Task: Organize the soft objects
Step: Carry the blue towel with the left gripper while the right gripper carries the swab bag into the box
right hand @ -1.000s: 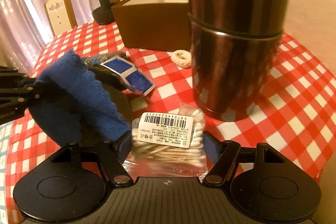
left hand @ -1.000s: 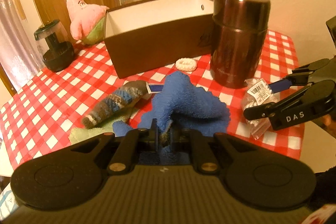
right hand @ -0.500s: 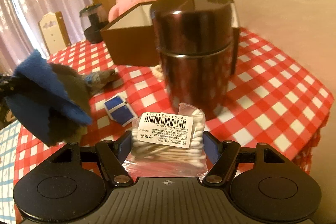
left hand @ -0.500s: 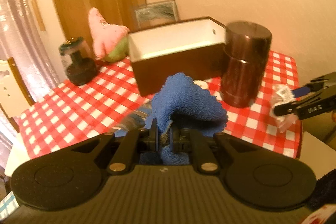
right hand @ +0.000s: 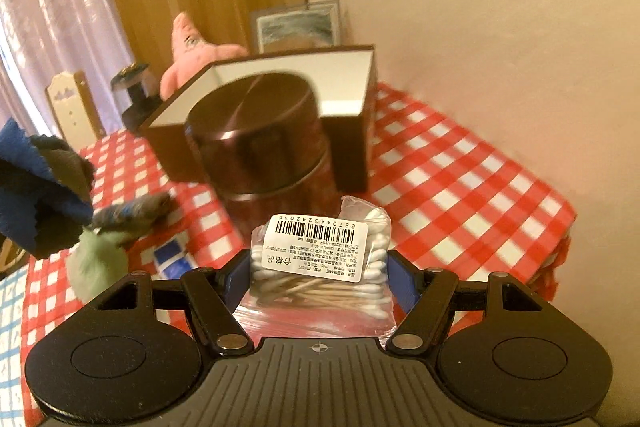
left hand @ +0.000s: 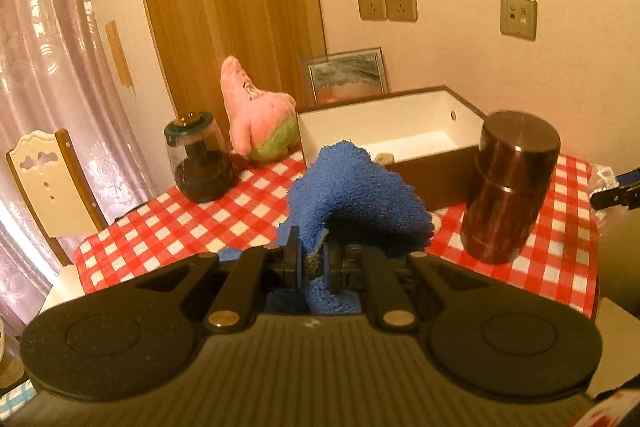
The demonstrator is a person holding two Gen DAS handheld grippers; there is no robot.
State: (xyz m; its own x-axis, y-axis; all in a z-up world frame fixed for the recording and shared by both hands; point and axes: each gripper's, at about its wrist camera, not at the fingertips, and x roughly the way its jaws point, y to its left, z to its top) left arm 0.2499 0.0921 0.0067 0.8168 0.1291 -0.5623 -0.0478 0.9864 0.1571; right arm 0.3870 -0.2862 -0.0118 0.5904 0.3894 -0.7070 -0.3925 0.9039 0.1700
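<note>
Left wrist view showed the left gripper [left hand: 311, 259] clamped on the blue towel [left hand: 352, 191] and the right gripper [right hand: 318, 279] on the cotton swab bag [right hand: 320, 263], both lifted since a second earlier, probably toward the box [left hand: 384, 131].

Blue terry cloth [left hand: 352, 187] bunched, lifted; striped sock [right hand: 132, 213] flat on tablecloth
</note>
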